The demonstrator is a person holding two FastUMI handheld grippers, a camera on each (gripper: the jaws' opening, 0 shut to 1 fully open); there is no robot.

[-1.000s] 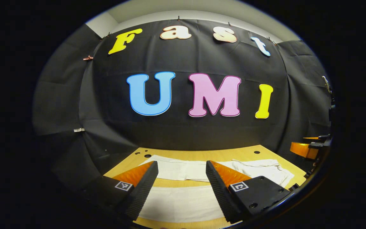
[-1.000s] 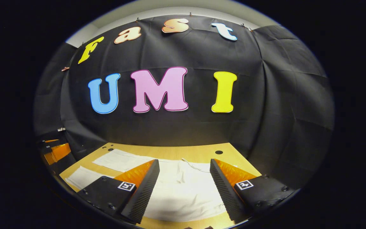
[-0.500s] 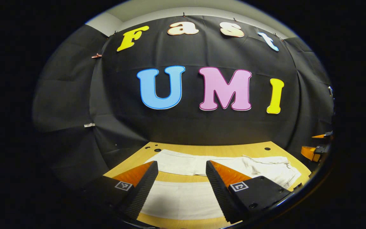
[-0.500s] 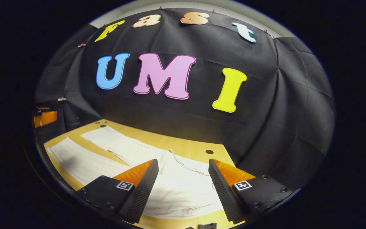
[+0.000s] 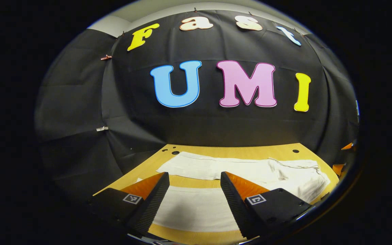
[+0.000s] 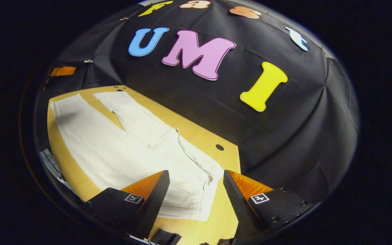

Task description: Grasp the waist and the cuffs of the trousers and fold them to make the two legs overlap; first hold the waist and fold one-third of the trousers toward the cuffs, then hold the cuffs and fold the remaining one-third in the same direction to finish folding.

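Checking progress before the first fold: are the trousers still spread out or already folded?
Spread out. In the right gripper view the trousers lie flat on the table, legs apart with bare wood between them.

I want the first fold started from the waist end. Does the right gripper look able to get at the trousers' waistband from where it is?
Probably yes. The right gripper is open, and the waistband of the trousers lies flat on the table between its fingers, with nothing on or over it.
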